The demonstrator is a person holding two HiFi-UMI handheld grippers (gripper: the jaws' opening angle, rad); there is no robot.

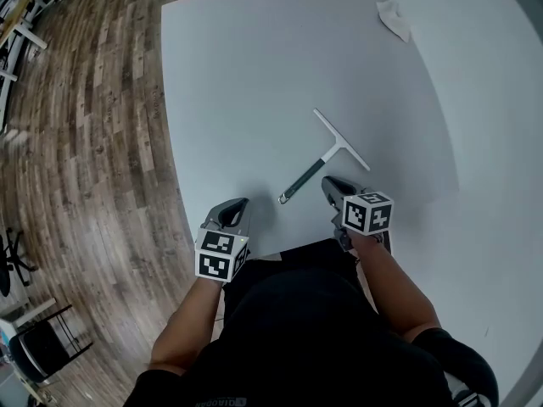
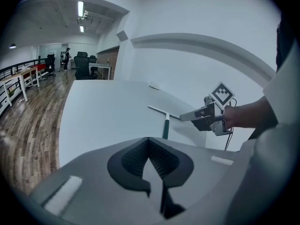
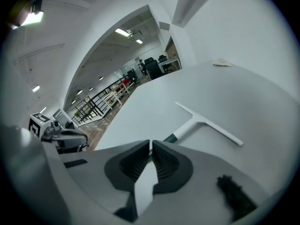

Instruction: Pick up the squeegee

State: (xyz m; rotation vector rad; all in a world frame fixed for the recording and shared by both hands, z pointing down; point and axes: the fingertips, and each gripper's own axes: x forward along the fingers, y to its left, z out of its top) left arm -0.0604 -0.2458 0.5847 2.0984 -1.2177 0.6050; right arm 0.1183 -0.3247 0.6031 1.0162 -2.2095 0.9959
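One squeegee (image 1: pixel 333 151) and perhaps a cloth (image 1: pixel 394 19) share the table (image 1: pixel 254 75).

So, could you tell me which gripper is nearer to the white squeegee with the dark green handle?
Right. The right gripper sits just beside the squeegee handle; the left gripper is further off, left of the handle's end.

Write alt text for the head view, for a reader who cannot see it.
From above, a squeegee with a dark green handle lies on a white table just ahead of the person's left gripper and right gripper; neither touches it. A crumpled white cloth lies near the table's far edge, and wood floor shows at left.
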